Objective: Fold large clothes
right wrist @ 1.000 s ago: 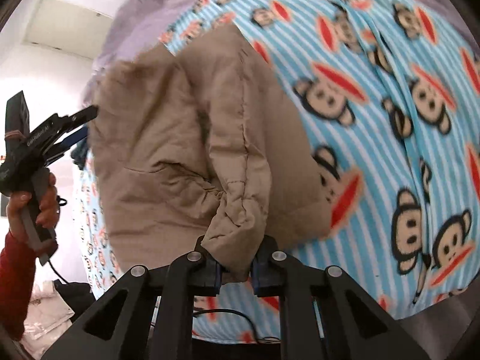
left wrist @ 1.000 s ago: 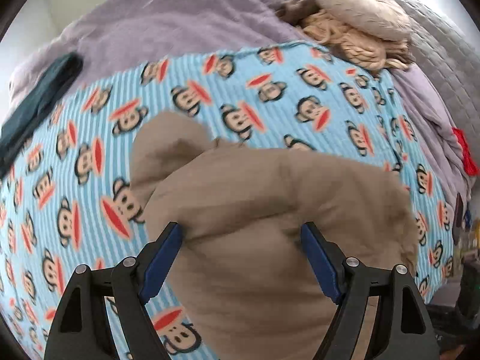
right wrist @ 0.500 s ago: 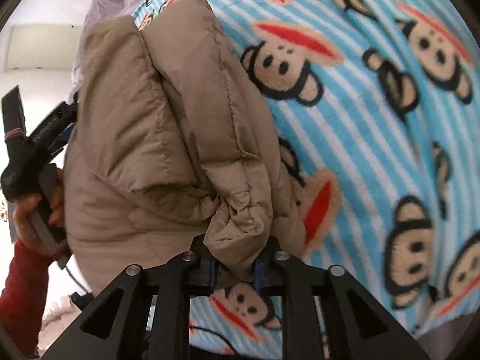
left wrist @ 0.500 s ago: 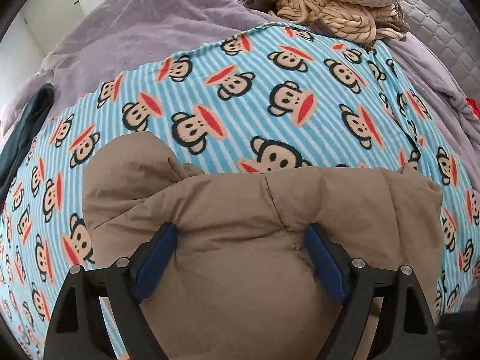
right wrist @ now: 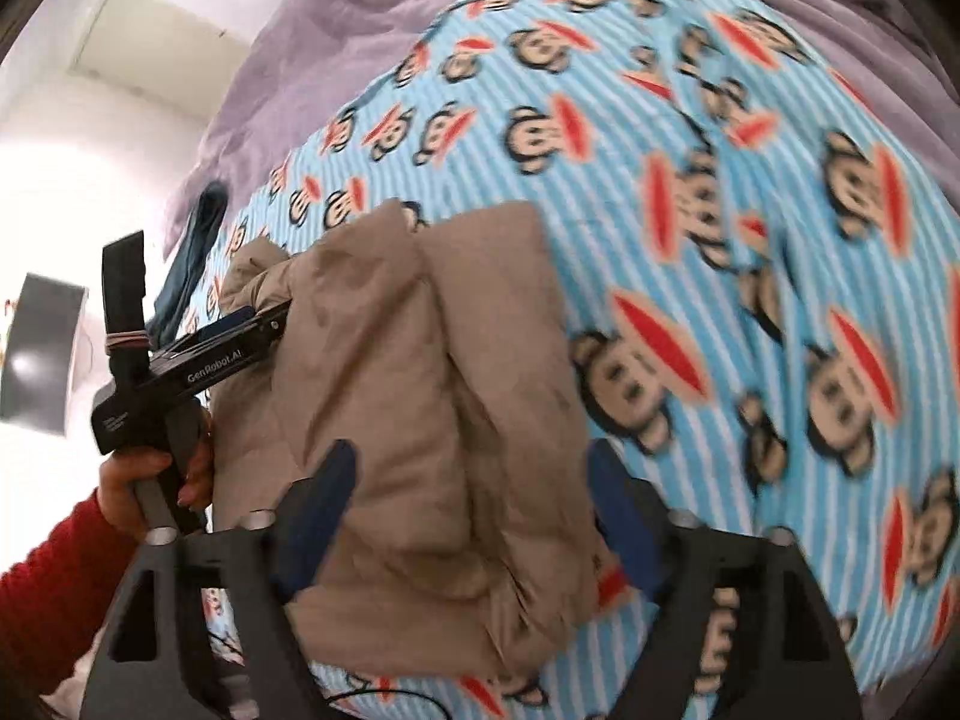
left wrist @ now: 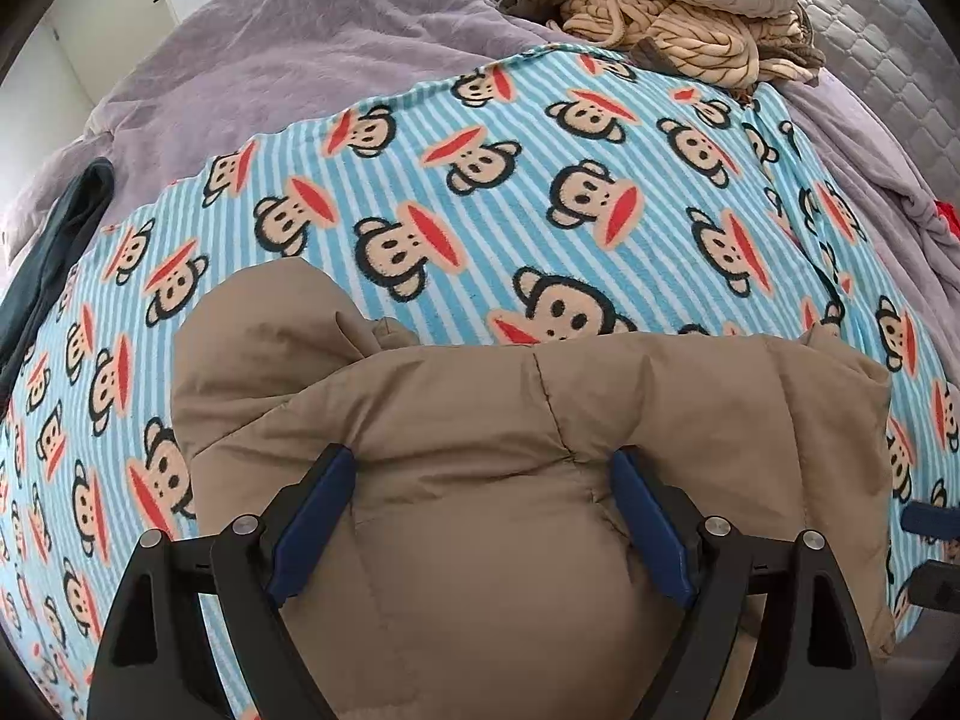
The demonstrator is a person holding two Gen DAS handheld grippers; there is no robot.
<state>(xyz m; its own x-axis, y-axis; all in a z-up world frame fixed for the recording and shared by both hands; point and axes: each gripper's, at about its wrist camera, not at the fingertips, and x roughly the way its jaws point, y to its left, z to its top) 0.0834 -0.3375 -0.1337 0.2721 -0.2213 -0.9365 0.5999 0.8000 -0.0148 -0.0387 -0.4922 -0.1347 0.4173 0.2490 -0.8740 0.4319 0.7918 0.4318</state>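
A tan puffy jacket (left wrist: 510, 480) lies folded on the blue striped monkey-print blanket (left wrist: 510, 180), near its front edge. My left gripper (left wrist: 480, 516) is open, its blue pads wide apart over the jacket's near part. In the right wrist view the jacket (right wrist: 420, 390) lies in a thick bundle. My right gripper (right wrist: 468, 510) is open, its pads on either side of the jacket's near end. The left gripper (right wrist: 240, 336) shows there at the jacket's left side, held by a hand in a red sleeve.
A purple duvet (left wrist: 270, 30) covers the bed behind the blanket. A pile of beige knitwear (left wrist: 690, 12) sits at the far right. A dark garment (left wrist: 60, 246) lies at the left edge. A grey quilted surface (left wrist: 888, 48) is at far right.
My right gripper has opened and let go of the jacket fold it was pinching. The jacket now lies on the blanket. My left gripper stays open over it.
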